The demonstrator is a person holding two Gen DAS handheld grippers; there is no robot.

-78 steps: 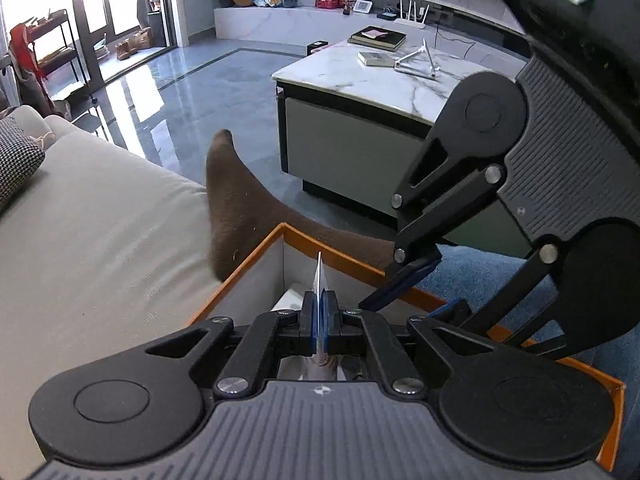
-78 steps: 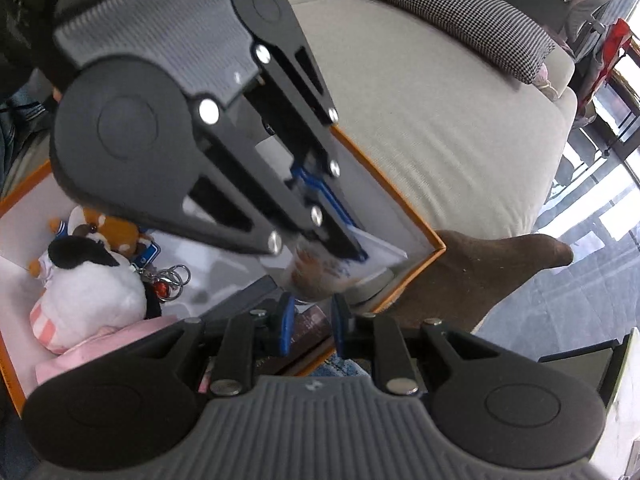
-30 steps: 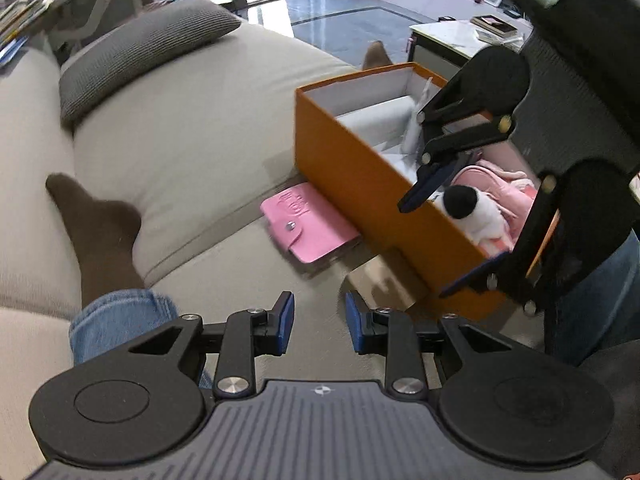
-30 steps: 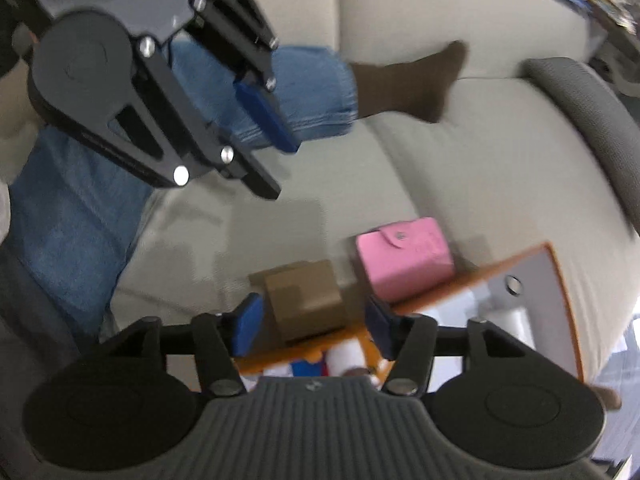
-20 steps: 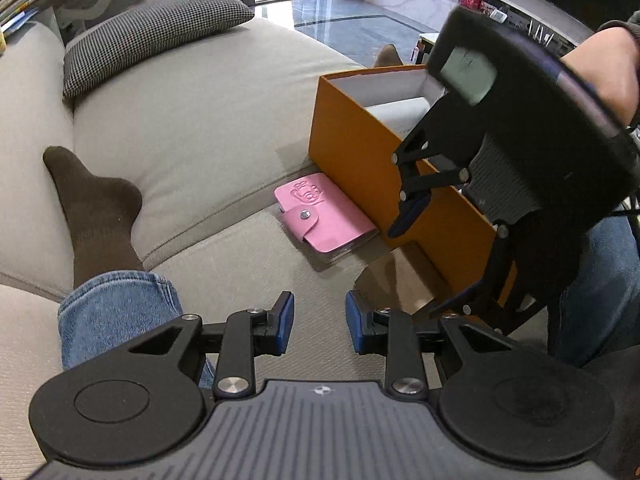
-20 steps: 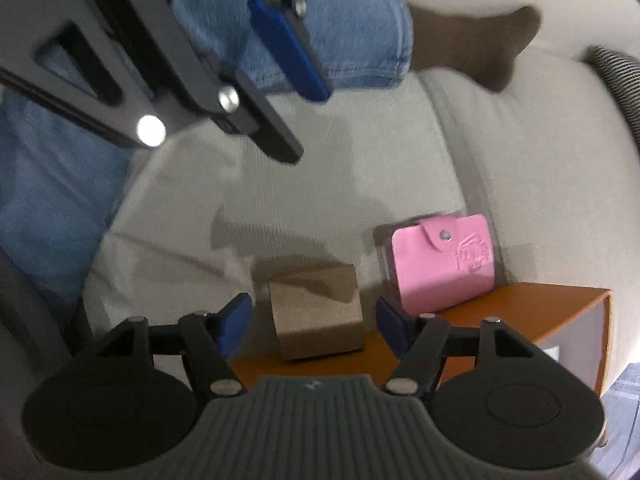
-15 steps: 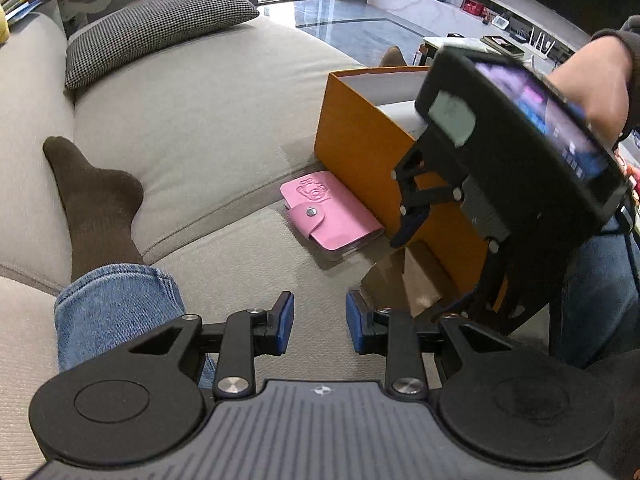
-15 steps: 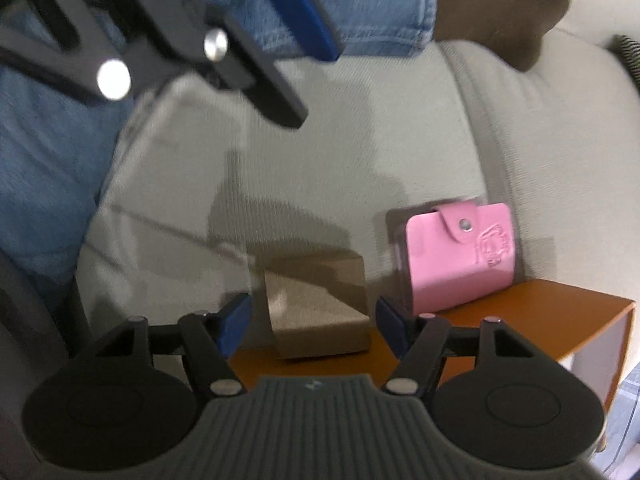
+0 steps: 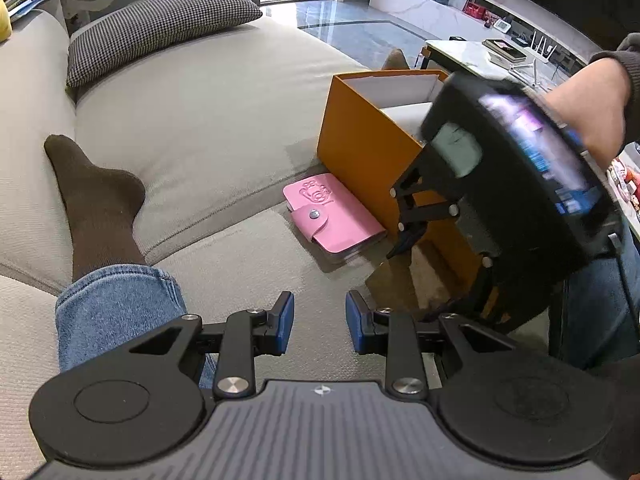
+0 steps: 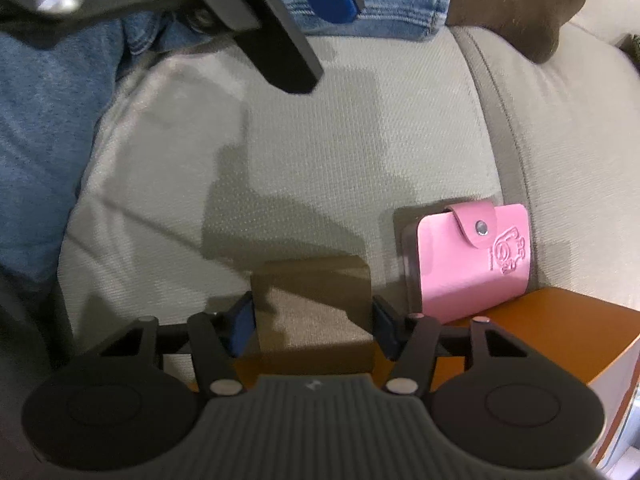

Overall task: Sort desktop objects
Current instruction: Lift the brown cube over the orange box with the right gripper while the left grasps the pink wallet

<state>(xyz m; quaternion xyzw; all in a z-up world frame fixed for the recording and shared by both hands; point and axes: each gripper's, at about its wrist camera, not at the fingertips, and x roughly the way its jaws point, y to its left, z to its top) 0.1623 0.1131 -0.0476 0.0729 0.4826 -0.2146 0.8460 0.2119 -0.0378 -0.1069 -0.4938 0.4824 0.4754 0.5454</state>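
Observation:
A small brown cardboard box (image 10: 314,300) lies on the beige sofa against the orange storage box (image 10: 532,320). My right gripper (image 10: 312,320) is open, with one finger on each side of the brown box; it also shows in the left wrist view (image 9: 436,272), low over the brown box (image 9: 400,280). A pink card wallet (image 10: 472,260) lies beside the brown box, also visible in the left wrist view (image 9: 332,216). My left gripper (image 9: 318,322) is open and empty above the sofa seat. The orange box (image 9: 360,152) stands open.
A jeans leg with a brown sock (image 9: 100,216) lies on the sofa to the left. A houndstooth cushion (image 9: 160,28) sits at the back. A marble table (image 9: 480,56) stands beyond the sofa. Bare sofa seat (image 10: 320,140) lies ahead of the brown box.
My left gripper let go of the paper in the orange box and drew back, open. My right gripper came down and now straddles the brown box.

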